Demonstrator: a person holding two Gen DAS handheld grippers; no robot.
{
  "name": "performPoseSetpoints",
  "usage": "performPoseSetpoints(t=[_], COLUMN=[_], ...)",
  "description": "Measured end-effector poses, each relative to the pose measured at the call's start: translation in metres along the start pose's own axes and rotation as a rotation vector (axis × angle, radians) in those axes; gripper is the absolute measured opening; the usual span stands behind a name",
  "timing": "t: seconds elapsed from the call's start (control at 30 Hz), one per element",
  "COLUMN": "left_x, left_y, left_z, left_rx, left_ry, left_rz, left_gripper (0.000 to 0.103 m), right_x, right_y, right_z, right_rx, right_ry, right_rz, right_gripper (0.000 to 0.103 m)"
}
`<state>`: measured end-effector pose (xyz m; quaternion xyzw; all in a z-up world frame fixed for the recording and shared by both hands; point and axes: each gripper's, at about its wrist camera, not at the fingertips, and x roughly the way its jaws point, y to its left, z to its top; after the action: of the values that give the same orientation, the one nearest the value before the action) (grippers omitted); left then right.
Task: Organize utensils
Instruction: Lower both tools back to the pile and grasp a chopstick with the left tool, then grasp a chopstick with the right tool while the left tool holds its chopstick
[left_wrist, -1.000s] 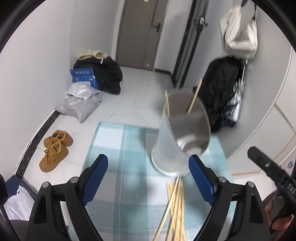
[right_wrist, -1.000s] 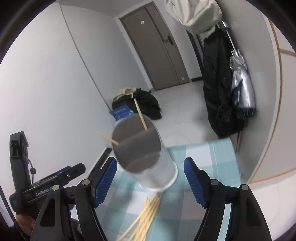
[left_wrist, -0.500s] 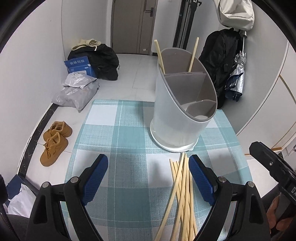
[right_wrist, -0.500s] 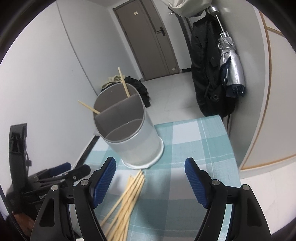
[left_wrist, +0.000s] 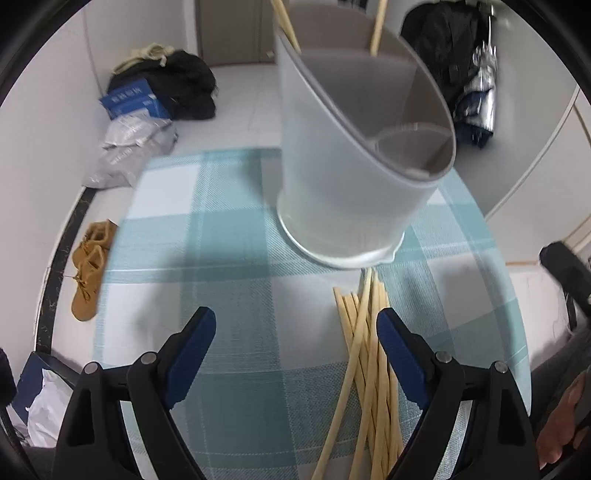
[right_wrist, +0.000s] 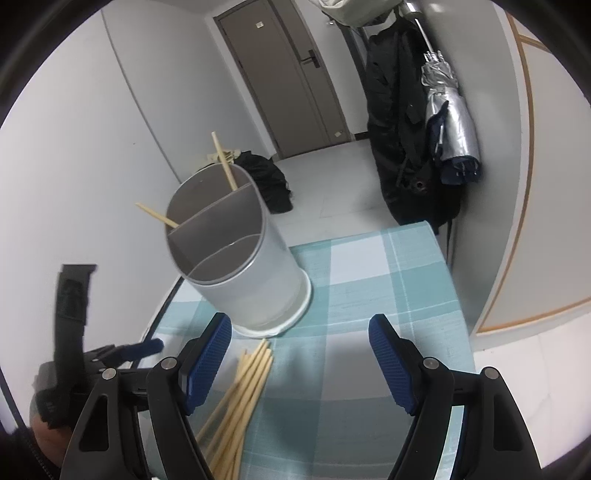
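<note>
1. A checked tablecloth (left_wrist: 229, 236) carries a grey divided holder (left_wrist: 354, 177); two chopsticks (right_wrist: 225, 162) already stand inside it.
2. Loose chopsticks (left_wrist: 365, 354) lie just before its base.
3. Left gripper (left_wrist: 295, 354) and right gripper (right_wrist: 299, 354) hover wide open and empty. The next pickup looks due: one must close on a stick.

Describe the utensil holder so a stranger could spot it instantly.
On the teal-checked tablecloth stands one tall pale grey utensil holder, just beyond the loose chopsticks. Its grey dividers split it into compartments, and two chopsticks already stick out of the rear one.
</note>
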<state>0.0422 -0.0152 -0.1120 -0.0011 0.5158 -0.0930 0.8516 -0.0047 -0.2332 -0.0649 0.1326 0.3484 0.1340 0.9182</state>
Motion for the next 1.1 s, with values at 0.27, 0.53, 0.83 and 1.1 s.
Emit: performPoseSetpoints(t=[0.27,0.53,0.83,1.1], left_x=[0.026,0.026,0.023,0.013], left_y=[-0.014,-0.025,-0.039,-0.035], left_z=[0.002,0.005,0.003,-0.003], left_rx=[0.063,0.075,0.07,0.042], left_ry=[0.089,0.101,0.104,0.09], left_rz=[0.04,0.036,-0.007,-0.009], left_gripper=[0.085,0.062,0.022,0.002], right_x=[0.003,0.005,0.004,0.0], right_y=[-0.02,-0.026,-0.028,-0.026], right_z=[0.001,0.003,0.003,0.002], right_rx=[0.065,0.084,0.106,0.109], right_ry=[0.01,0.02,0.023,0.018], right_rz=[-0.005,0.011,0.025,0.033], right_gripper=[0.077,0.077,0.077,0.077])
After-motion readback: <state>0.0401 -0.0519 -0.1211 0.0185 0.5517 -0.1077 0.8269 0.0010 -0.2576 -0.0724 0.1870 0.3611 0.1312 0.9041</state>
